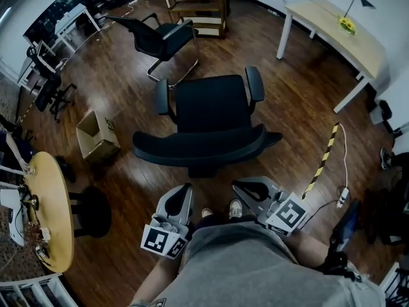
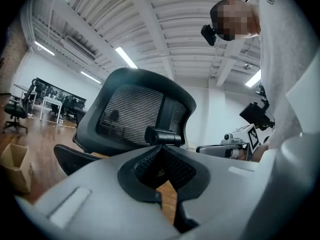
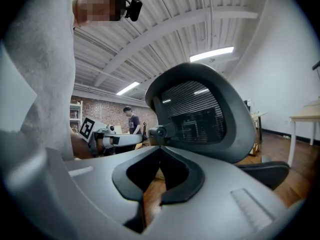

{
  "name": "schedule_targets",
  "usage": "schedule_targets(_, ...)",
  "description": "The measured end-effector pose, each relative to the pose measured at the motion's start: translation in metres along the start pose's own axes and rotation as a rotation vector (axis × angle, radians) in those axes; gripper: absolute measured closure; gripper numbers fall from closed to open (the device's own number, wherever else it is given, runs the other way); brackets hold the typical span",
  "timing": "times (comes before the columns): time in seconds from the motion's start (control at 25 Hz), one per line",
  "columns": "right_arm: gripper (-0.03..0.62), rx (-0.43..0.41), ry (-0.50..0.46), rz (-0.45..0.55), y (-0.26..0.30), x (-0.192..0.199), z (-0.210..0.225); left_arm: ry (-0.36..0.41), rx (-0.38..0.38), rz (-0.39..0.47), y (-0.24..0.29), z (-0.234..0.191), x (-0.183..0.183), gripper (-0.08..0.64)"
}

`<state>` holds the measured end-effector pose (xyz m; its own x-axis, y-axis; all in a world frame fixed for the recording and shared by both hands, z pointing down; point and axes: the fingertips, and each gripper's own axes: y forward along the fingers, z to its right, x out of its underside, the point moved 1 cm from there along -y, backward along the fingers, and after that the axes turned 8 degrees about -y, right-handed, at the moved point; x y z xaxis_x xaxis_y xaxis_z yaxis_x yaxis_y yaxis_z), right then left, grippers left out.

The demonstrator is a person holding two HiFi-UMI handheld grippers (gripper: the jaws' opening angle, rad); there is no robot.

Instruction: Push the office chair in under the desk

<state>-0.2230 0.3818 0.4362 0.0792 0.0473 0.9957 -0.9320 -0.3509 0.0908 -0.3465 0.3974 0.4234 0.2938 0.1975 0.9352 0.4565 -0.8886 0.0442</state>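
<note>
Head view: black chair point(image 1: 214, 104), curved mesh back, on plank floor point(image 1: 300, 101); left tongs point(image 1: 181, 193) and right tongs point(image 1: 245, 188) closed, empty.

grey shirt point(image 1: 255, 270) | grey left gripper point(image 1: 184, 189) | grey right gripper point(image 1: 241, 185) | white shoes point(image 1: 235, 208)

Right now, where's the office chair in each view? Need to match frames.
Head view: office chair at centre, its backrest toward the person.
Left gripper view: its mesh backrest sits centre-left.
Right gripper view: the same backrest sits centre-right.
Shared landmark: the person's grey shirt, at the bottom edge, right edge and left edge respectively.
</note>
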Motion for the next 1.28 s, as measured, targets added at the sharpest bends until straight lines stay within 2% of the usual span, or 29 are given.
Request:
schedule_targets(0.4,0.591,0.069,0.012,-0.006,0.015,-0.003,0.015,-0.012,0.026,-0.026,0.009,-0.026,-0.006,0.554)
schedule_targets(0.88,0.591,0.224,-0.082,0.006,-0.003,-0.029,0.071,0.092,-0.088,0.055,0.000,-0.096,-0.065,0.554)
schedule_targets(1.28,0.591,0.358,-0.139,-0.011,-0.033,-0.040,0.120,0.143,-0.155,0.063,-0.002,-0.145,-0.087,0.554)
